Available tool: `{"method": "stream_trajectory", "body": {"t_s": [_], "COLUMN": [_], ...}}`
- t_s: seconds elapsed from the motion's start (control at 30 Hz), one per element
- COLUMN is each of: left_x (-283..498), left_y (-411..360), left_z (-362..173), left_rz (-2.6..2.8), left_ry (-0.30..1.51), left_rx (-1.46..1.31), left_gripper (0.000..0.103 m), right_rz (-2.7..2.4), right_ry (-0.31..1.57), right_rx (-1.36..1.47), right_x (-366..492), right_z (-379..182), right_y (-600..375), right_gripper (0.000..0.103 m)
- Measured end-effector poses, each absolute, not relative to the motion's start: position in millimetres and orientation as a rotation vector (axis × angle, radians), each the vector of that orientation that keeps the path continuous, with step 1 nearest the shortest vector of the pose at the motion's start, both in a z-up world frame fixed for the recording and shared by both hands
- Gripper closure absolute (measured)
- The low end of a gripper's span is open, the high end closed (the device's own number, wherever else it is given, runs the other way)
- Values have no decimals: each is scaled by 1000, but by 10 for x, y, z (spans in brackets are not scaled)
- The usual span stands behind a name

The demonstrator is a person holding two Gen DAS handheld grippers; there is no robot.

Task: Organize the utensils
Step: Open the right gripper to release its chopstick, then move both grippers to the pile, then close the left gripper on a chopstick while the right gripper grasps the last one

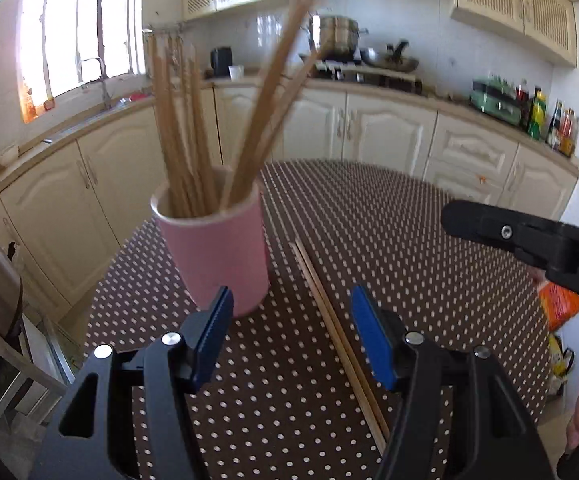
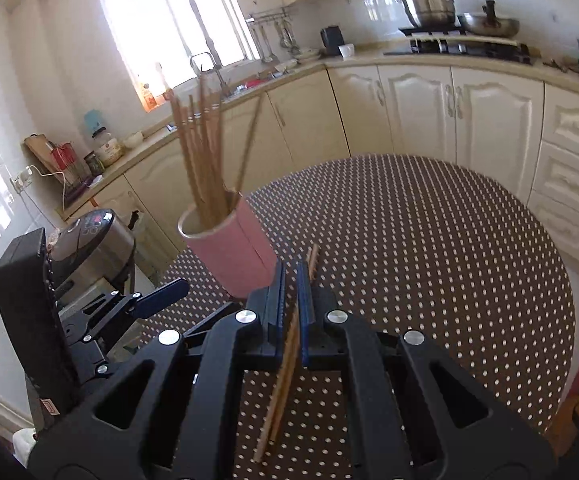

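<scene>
A pink cup [image 1: 219,256] holding several wooden chopsticks [image 1: 187,128] stands on the brown polka-dot table [image 1: 409,240]. My left gripper [image 1: 291,336] is open just in front of the cup, its blue pads [image 1: 214,332] apart. A pair of chopsticks [image 1: 337,340] lies on the table between its fingers. In the right wrist view the cup [image 2: 231,252] stands just ahead and left. My right gripper [image 2: 291,300] is nearly shut around a pair of chopsticks [image 2: 285,376], which runs back under it along the table.
Cream kitchen cabinets [image 1: 369,128] ring the table. A rice cooker [image 2: 93,240] stands left of the table. A stove with pots [image 2: 449,20] is at the back. An orange packet [image 1: 559,304] lies past the table's right edge.
</scene>
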State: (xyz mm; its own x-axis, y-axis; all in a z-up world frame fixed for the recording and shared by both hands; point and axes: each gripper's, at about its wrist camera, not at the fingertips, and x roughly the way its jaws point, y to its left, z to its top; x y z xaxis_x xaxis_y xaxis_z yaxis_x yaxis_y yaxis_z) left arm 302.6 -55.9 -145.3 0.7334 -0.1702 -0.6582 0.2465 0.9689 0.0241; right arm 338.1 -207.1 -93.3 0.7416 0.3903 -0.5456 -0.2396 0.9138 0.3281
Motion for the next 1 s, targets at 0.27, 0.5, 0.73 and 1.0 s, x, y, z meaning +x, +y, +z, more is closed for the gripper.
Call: {"method": "stream_trajectory", "body": {"t_s": [0.27,0.5,0.73,1.0], "left_x": [3305,3405,3498,3766], "left_y": [-683,-722,-655,-741], "left_z": [-1987,-2116,-2126,-2122], "left_rz": [-254,-247,-232,-178], "left_ry": [891,899,908,988], "left_rx": [103,121,95,131], "left_gripper": [42,42,42,42], "right_rz": [318,318,335,347], "right_ry": [757,808,831,889], "right_rx": [301,332,333,330], "right_x": [3513,3629,3708,3890], "right_z": [-1442,-1686,-1751,-1786], "right_y": [-2252,-2296,-2255,-2148], "right_gripper": [96,96,96,96]}}
